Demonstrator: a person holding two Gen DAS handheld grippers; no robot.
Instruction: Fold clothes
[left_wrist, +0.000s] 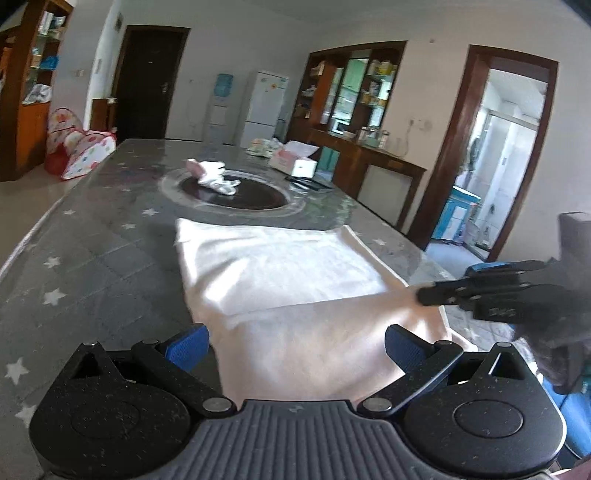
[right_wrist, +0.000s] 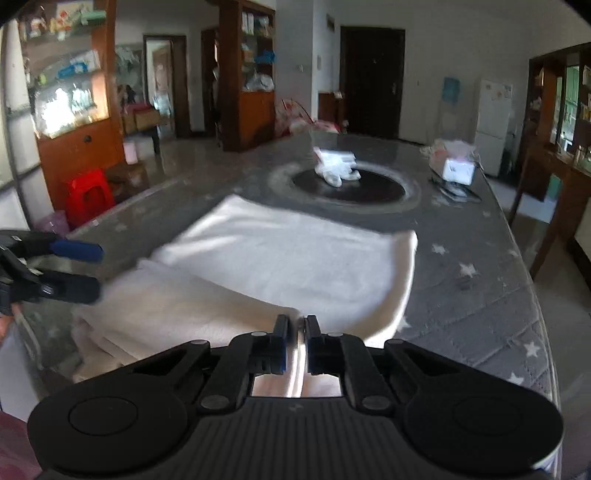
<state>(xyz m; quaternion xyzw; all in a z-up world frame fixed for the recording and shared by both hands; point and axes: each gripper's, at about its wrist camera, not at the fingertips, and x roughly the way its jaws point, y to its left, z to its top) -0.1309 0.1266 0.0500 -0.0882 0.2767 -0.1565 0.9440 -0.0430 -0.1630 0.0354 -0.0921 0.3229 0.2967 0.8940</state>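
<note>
Item: white cloth (left_wrist: 280, 273), lying on the grey star-print table (left_wrist: 92, 258) near its front edge, far part spread flat, near part doubled into a thick fold that hangs a little over the table's near edge.

Left gripper (left_wrist: 295, 345): released, blue pads (left_wrist: 186, 349) wide apart, straddling the near fold from above; we see no cloth pinched between them.

Right gripper (right_wrist: 295, 341): clenched on the cloth, a thin ridge of fabric standing between the nearly closed jaws at the fold's right end. The right wrist view is blurred, so we judge the pinch to take at least the top layer, perhaps more.

Step in hand, as we judge it: carrying the near fold over the flat part. To do it well we close the left pads on the matching corner before lifting, keep both corners level, and lay the fold edge parallel to the far hem.

Edges: right edge of cloth near the table's right side; left edge with broad bare tabletop beside it.

Open room: bare table between the far hem and the dark round turntable (left_wrist: 236, 192), which bears a small crumpled white garment (left_wrist: 214, 177). A tissue box (left_wrist: 299, 164) stands well apart at the far right.
</note>
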